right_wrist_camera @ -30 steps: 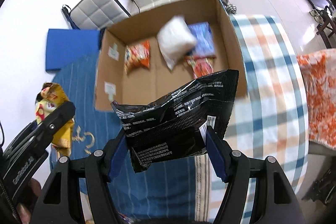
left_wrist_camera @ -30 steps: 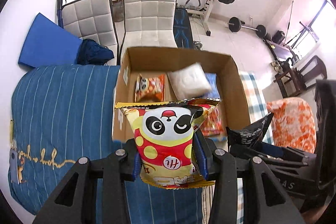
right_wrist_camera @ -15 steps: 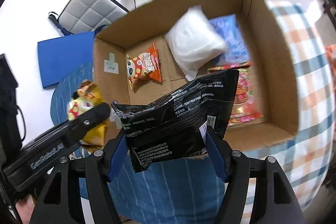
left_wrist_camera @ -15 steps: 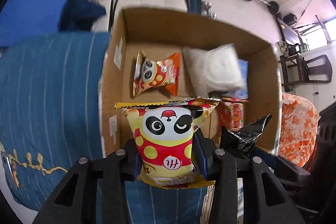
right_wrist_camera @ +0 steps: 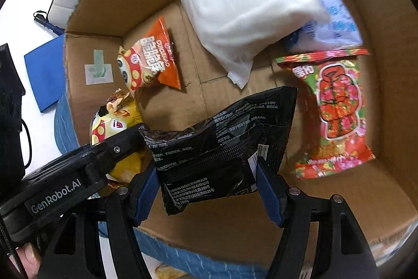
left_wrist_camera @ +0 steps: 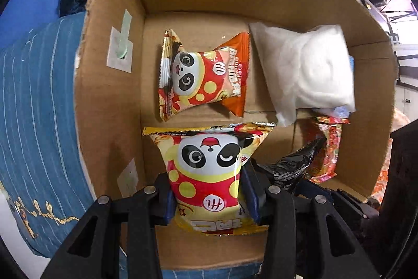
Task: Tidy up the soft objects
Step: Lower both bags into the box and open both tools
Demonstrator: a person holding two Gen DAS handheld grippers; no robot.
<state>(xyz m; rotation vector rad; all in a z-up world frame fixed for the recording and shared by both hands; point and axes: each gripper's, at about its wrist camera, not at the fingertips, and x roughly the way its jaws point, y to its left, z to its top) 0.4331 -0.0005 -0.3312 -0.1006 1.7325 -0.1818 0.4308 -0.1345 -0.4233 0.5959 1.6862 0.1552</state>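
Note:
My left gripper (left_wrist_camera: 210, 196) is shut on a yellow panda snack bag (left_wrist_camera: 209, 169) and holds it inside the cardboard box (left_wrist_camera: 109, 96), near its front left. My right gripper (right_wrist_camera: 209, 187) is shut on a black packet (right_wrist_camera: 222, 140) and holds it inside the box (right_wrist_camera: 386, 69) over its front middle. The black packet's tip (left_wrist_camera: 295, 166) shows in the left wrist view. The yellow bag (right_wrist_camera: 115, 127) and the left gripper's body show at the left of the right wrist view.
On the box floor lie an orange panda snack bag (left_wrist_camera: 201, 77), a white soft pack (left_wrist_camera: 305, 69) resting on a blue pack (right_wrist_camera: 329, 7), and a red-green snack bag (right_wrist_camera: 337, 111). The box stands on a blue striped bedcover (left_wrist_camera: 34, 101).
Both grippers have moved forward and down into the box with their packets. The box now fills both views. Both grips are unchanged.

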